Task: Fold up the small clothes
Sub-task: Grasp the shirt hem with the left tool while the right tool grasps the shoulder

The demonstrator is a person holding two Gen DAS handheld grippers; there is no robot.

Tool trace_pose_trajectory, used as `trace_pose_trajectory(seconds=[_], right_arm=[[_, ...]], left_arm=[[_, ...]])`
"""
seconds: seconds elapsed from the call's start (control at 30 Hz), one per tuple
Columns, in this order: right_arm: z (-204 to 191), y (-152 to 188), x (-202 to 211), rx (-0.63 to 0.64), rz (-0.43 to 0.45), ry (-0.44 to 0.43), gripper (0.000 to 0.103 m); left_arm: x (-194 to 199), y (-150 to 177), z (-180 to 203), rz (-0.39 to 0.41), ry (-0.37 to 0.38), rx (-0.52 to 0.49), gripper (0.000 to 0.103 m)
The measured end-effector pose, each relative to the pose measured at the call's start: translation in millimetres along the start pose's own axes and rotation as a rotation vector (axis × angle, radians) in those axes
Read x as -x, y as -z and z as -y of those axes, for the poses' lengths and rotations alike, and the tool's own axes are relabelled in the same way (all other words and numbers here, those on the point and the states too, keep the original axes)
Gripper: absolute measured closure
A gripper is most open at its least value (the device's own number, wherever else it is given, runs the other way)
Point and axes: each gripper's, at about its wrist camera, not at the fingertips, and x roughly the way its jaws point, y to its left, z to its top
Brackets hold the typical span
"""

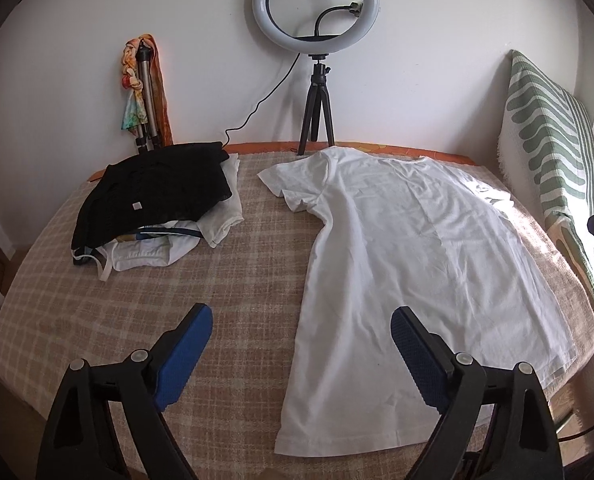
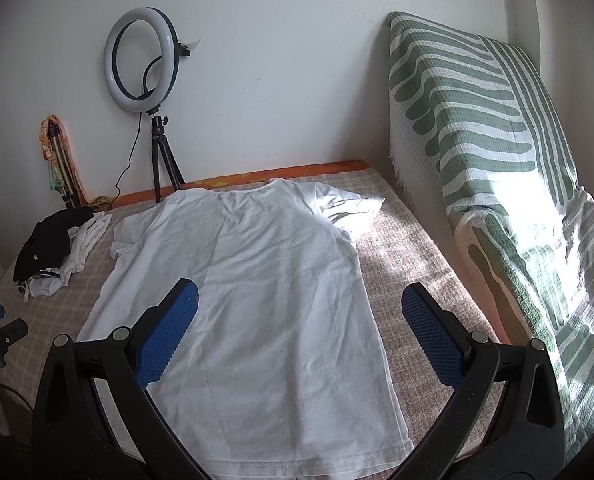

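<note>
Nearest, the left tool (image 1: 301, 340) hangs wide apart and empty over the near hem corner of the white T-shirt (image 1: 409, 264), one blue pad above bare checked blanket, the other above cloth. The right tool (image 2: 299, 320) is likewise spread wide and holds nothing, poised above the shirt's lower half.

The shirt lies flat on the bed (image 1: 237, 280), hem toward 6 o'clock and collar toward 12, both sleeves spread, so no fold looks started yet. To do the first fold well, I judge each tool should pinch both layers along one side, one near the hem and one at the shoulder, and carry that edge across evenly so the crease runs straight.

At 10 o'clock in the left view sits a pile of clothes (image 1: 157, 208), black garment on top, well apart. Beyond, a ring light (image 1: 316, 4) stands on its tripod by the wall.
</note>
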Motion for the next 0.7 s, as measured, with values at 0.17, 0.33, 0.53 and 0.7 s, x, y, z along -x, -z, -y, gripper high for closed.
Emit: trace_pose_trajectory(seconds=[0.17,0.33,0.53,0.7], right_arm=[[-26,-19,-13,0.037,-0.005,-0.083,0.0],[-62,-35,-27,0.092,0.003,-0.157,0.009],[-101,-58,-45,0.086,-0.045,-0.294,0.026],[-145,-75,-68,0.188,-0.076,-0.329,0.049]], left_arm=[[-5,16,-16,-0.045,0.077,0.08,0.022],[2,20,-18,-0.064,-0.006,0.052,0.023],[-1,28,-34,-0.106,0.025,0.097,0.028],[-7,50,-42,-0.146,0.103,0.177,0.06]])
